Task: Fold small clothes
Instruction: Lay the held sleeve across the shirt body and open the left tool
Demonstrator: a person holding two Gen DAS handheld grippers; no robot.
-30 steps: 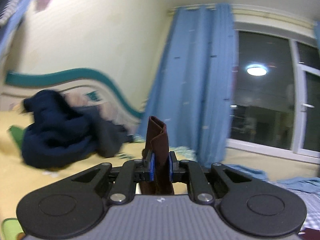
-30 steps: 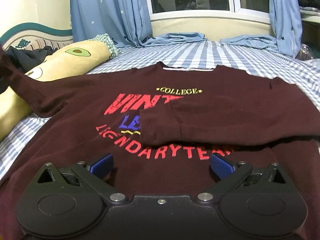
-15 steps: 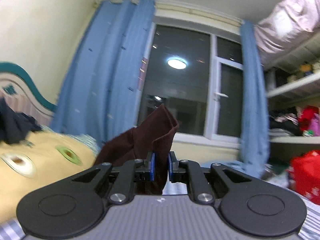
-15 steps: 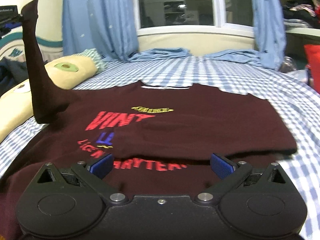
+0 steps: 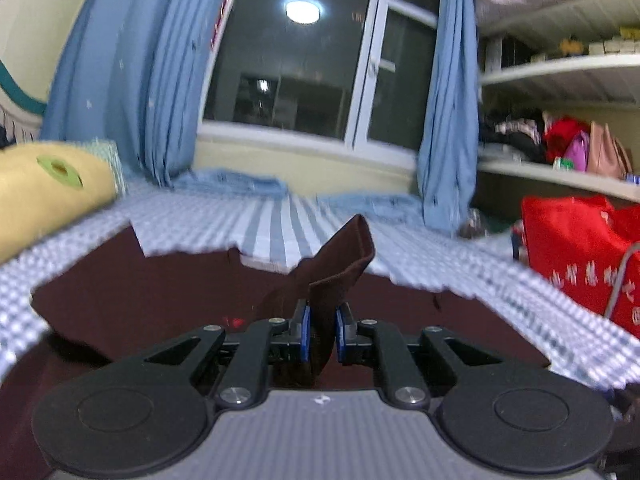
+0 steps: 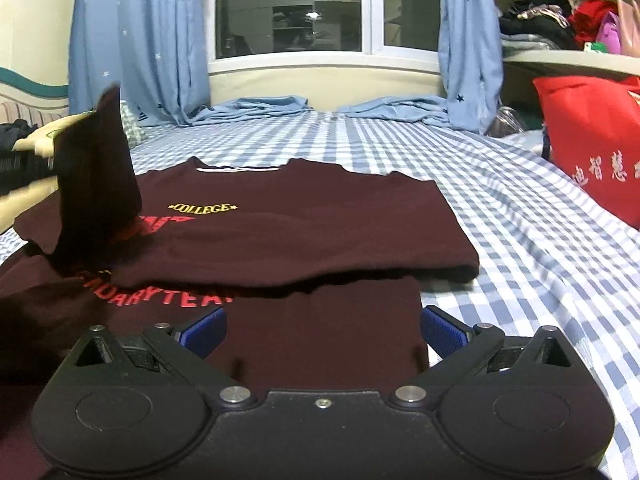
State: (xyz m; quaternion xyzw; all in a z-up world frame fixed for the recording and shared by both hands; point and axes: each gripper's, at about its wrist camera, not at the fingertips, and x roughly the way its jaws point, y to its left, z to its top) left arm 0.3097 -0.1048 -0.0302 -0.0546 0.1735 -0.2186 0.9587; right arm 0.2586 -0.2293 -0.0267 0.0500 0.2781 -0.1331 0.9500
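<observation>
Folding the left sleeve (image 6: 96,184) across the chest is the step in hand, judged from how the cloth lies. The maroon sweatshirt (image 6: 304,216) lies flat, print side up, on the blue checked bedsheet (image 6: 520,208), collar toward the window (image 6: 296,4). Its right side is already doubled over the chest; the edge of that fold runs along the lower line of red lettering.

To do it well: carry the cuff level across the print and lay it down parallel to the fold already made, so the two sleeves stack without a diagonal ridge. Keep the sleeve taut enough that the shoulder seam turns cleanly. Release only once the cloth rests on the chest. Risk: cloth bunches near the shoulder if the cuff drops early.

Left gripper (image 5: 322,330): jaws narrow, blue pads pinching the cuff end of the sleeve, which stands up past the fingertips. In the right wrist view the sleeve hangs lifted above the shirt's left side, beside the yellow avocado pillow (image 5: 44,188).

Right gripper (image 6: 324,330): jaws wide, nothing between the pads. It hovers over the lower hem area; contact with the fabric cannot be confirmed.
</observation>
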